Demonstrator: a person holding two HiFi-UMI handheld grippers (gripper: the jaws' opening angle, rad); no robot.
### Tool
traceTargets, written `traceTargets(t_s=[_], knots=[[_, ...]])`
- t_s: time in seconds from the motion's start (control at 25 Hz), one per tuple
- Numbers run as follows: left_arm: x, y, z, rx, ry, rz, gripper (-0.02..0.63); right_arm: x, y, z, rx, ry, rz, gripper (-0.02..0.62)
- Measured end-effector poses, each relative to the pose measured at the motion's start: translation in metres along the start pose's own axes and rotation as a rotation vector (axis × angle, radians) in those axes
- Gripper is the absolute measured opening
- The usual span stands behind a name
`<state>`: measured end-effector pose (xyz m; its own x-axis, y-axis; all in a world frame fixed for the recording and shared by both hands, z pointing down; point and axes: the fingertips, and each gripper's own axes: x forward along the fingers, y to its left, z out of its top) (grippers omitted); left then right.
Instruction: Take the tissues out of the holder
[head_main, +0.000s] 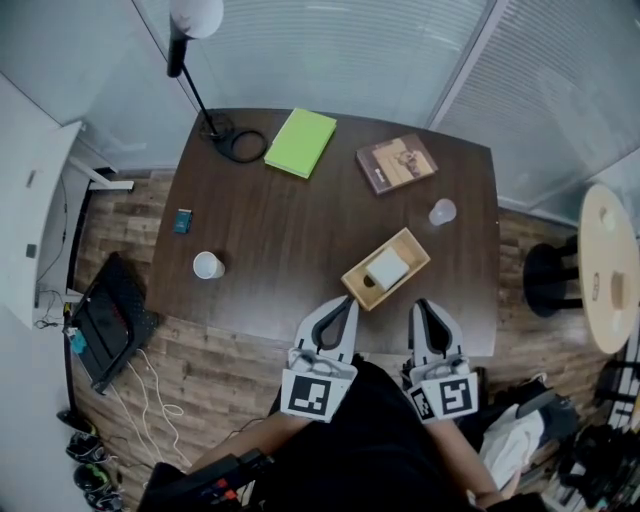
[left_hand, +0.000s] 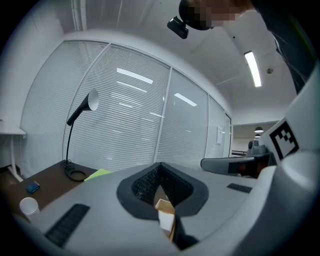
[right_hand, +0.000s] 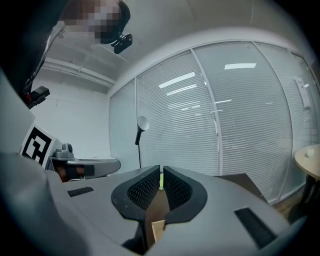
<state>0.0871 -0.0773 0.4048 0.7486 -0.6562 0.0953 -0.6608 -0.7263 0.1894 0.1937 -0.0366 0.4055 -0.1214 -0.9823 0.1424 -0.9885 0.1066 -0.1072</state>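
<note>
Dark wooden table (head_main: 270, 215) carries the holder (head_main: 413, 250) near its front edge, tissues (head_main: 386, 268) untouched inside (nothing done yet), while left gripper (head_main: 347, 302) and right gripper (head_main: 422, 304) hover just short, jaws together, empty.

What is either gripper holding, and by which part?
Nothing. The left gripper and right gripper are both shut and empty, near the light wooden tissue holder with white tissues inside.
</note>
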Motion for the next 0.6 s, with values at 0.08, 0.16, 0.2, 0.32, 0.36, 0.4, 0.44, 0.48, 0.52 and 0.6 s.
traceTargets(t_s=[0.08, 0.16, 0.2, 0.32, 0.36, 0.4, 0.44, 0.48, 0.52, 0.6], knots=[[0.003, 0.004, -0.001, -0.006, -0.007, -0.001, 0.000, 0.007, -0.004, -0.006, -0.005, 0.026, 0.005, 0.012], [0.006, 0.010, -0.002, -0.008, -0.005, 0.000, 0.000, 0.015, -0.008, -0.014, -0.022, 0.061, 0.021, 0.012], [0.007, 0.013, -0.002, -0.009, -0.005, 0.001, 0.000, 0.020, -0.009, -0.018, -0.032, 0.083, 0.031, 0.012], [0.011, 0.021, -0.004, -0.028, 0.004, -0.002, 0.000, 0.033, -0.013, -0.034, -0.050, 0.147, 0.048, 0.014], [0.013, 0.022, -0.004, -0.042, 0.004, -0.011, 0.000, 0.037, -0.014, -0.040, -0.051, 0.170, 0.052, 0.027], [0.014, 0.023, -0.004, -0.057, 0.001, -0.023, 0.000, 0.042, -0.015, -0.047, -0.050, 0.197, 0.061, 0.056], [0.016, 0.023, -0.004, -0.068, -0.003, -0.034, 0.000, 0.046, -0.016, -0.054, -0.047, 0.229, 0.074, 0.077], [0.018, 0.023, -0.004, -0.073, -0.003, -0.041, 0.000, 0.051, -0.017, -0.063, -0.044, 0.262, 0.091, 0.093], [0.019, 0.023, -0.004, -0.071, -0.001, -0.043, 0.000, 0.055, -0.018, -0.071, -0.043, 0.295, 0.109, 0.115], [0.023, 0.023, -0.005, -0.060, 0.005, -0.040, 0.000, 0.063, -0.021, -0.088, -0.048, 0.359, 0.140, 0.168]])
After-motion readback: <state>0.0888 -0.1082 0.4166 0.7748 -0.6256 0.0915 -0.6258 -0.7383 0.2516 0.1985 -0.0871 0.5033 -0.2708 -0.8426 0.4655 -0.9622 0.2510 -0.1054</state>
